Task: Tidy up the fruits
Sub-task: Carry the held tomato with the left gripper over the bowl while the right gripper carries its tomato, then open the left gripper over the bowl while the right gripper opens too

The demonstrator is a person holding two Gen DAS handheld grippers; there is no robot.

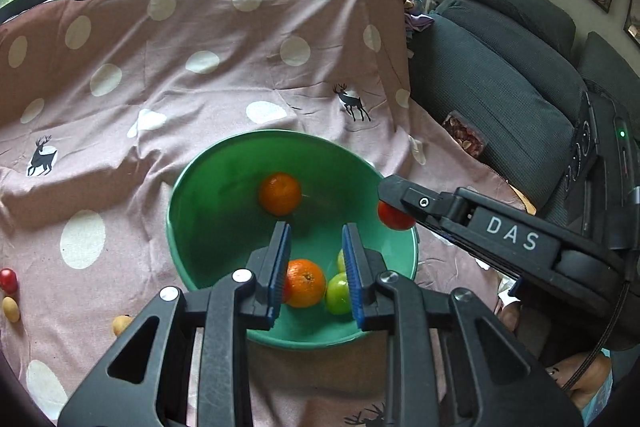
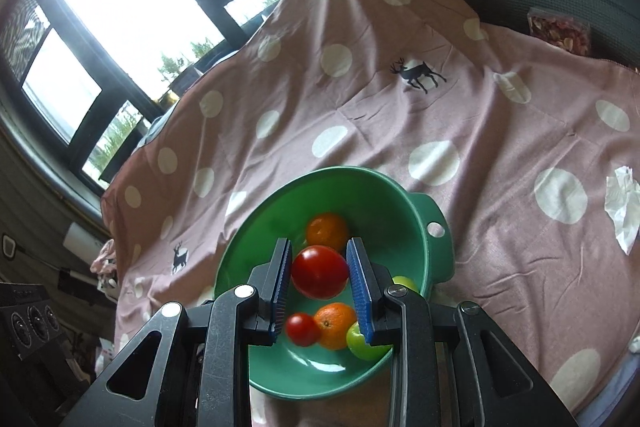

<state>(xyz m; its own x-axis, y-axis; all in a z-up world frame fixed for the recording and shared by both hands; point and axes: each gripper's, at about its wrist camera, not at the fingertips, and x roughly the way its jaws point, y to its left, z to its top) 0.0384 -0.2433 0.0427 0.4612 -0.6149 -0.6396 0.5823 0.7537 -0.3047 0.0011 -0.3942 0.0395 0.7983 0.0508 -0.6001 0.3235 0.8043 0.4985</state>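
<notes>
A green bowl (image 1: pixel 208 211) sits on the pink spotted cloth. It holds two oranges (image 1: pixel 280 193) (image 1: pixel 306 283), green fruit (image 1: pixel 338 293) and a small red tomato (image 2: pixel 303 329). My left gripper (image 1: pixel 316 239) is open and empty above the bowl's near side. My right gripper (image 2: pixel 319 261) is shut on a red tomato (image 2: pixel 319 271) and holds it over the bowl (image 2: pixel 256 247); in the left wrist view it comes in from the right (image 1: pixel 390 205) at the bowl's rim, with the tomato (image 1: pixel 394 217) showing under it.
A red fruit (image 1: pixel 8 279) and two yellow ones (image 1: pixel 11 309) (image 1: pixel 121 324) lie on the cloth at the left. A dark sofa (image 1: pixel 500 75) stands to the right with a snack packet (image 1: pixel 464 135) on it. A crumpled tissue (image 2: pixel 624 207) lies on the cloth.
</notes>
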